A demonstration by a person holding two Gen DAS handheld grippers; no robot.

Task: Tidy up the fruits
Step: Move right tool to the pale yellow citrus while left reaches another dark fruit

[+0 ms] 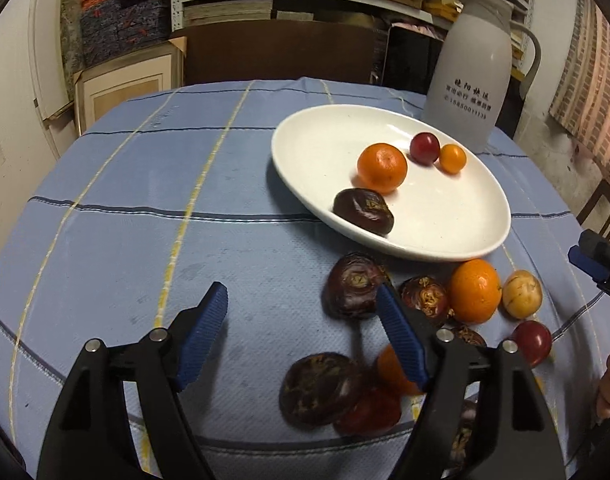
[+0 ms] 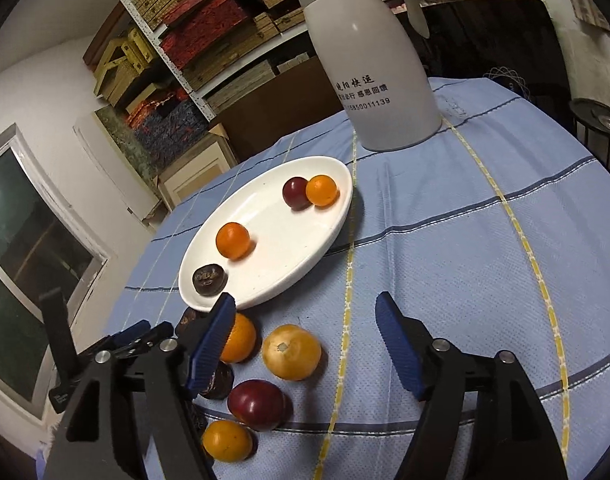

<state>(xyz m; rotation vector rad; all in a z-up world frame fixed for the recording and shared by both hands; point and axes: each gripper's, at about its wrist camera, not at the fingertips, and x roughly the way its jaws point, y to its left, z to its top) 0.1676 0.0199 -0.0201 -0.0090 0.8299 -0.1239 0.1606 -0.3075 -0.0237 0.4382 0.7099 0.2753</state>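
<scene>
**Fruit sorting: both grippers empty, four pieces plated**

Blue checked tablecloth point(image 1: 153, 184) covers the table; shelving stacked with boards and boxes stands behind. White oval plate point(image 1: 457, 216) sits toward the far side, with a white thermos jug point(image 1: 477, 76) just beyond it. On the plate: one tangerine point(image 1: 382, 167), one dark water chestnut point(image 1: 363, 211) near the close rim, and a red plum point(image 1: 424, 148) touching a small orange fruit point(image 1: 453, 158).

Loose fruit lies on the cloth just before the plate: water chestnuts point(image 1: 355, 290), a second tangerine point(image 1: 475, 290), a pale yellow fruit point(image 2: 291, 351), a second red plum point(image 2: 257, 404) and another small orange fruit point(image 2: 227, 440).

Left gripper point(image 1: 303, 336): jaws spread, nothing between them; its right finger overlaps the loose pile in view.

Right gripper point(image 2: 305, 344): jaws spread, pads pressing nothing; the pale yellow fruit lies on the cloth within the gap, nearer the left finger.
</scene>
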